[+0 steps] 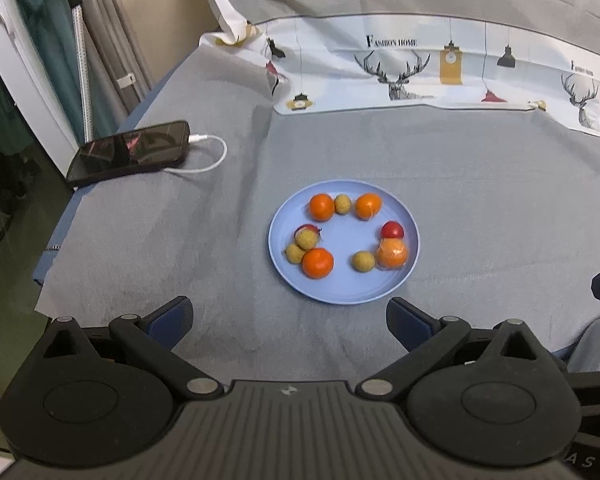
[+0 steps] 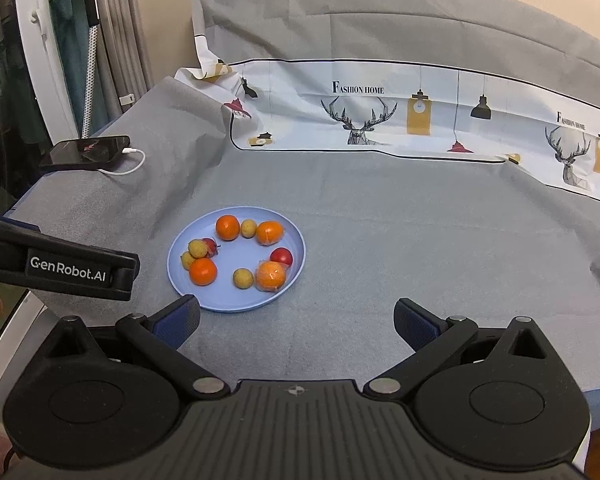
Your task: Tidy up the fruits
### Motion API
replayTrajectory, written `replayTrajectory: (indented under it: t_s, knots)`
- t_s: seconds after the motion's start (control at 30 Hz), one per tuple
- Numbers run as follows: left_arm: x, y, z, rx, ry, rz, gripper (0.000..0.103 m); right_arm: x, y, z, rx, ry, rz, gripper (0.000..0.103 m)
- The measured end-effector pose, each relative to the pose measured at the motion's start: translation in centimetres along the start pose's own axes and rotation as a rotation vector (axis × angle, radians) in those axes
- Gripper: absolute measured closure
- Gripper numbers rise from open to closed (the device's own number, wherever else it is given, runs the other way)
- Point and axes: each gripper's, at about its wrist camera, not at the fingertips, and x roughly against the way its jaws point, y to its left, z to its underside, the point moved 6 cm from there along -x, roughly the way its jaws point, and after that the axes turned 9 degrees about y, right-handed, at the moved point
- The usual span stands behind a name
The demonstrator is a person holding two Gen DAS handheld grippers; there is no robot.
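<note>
Plainly, the readable writing comes first: "GenRobot.AI" runs along your left gripper (image 2: 60, 270) where it crosses the right wrist view, and "Fashion home" sits above the deer on the printed cloth (image 2: 380, 116). Both your left gripper and your right gripper (image 2: 296, 322) stand spread wide — nothing held. The fruits — oranges (image 1: 318, 263), small yellowish ones, red ones — lie on the blue plate (image 1: 340, 292), just ahead, on the grey sheet (image 1: 480, 208). A phone (image 1: 130, 150) charges at the sheet's left edge.
</note>
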Motion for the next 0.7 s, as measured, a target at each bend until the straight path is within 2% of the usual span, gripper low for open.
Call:
replayTrajectory:
  t_s: [0.7]
  knots:
    - [-0.85, 0.33, 0.07, -0.003, 0.017, -0.017, 0.0, -0.58, 0.51, -0.19, 0.016, 0.011, 0.004, 0.001]
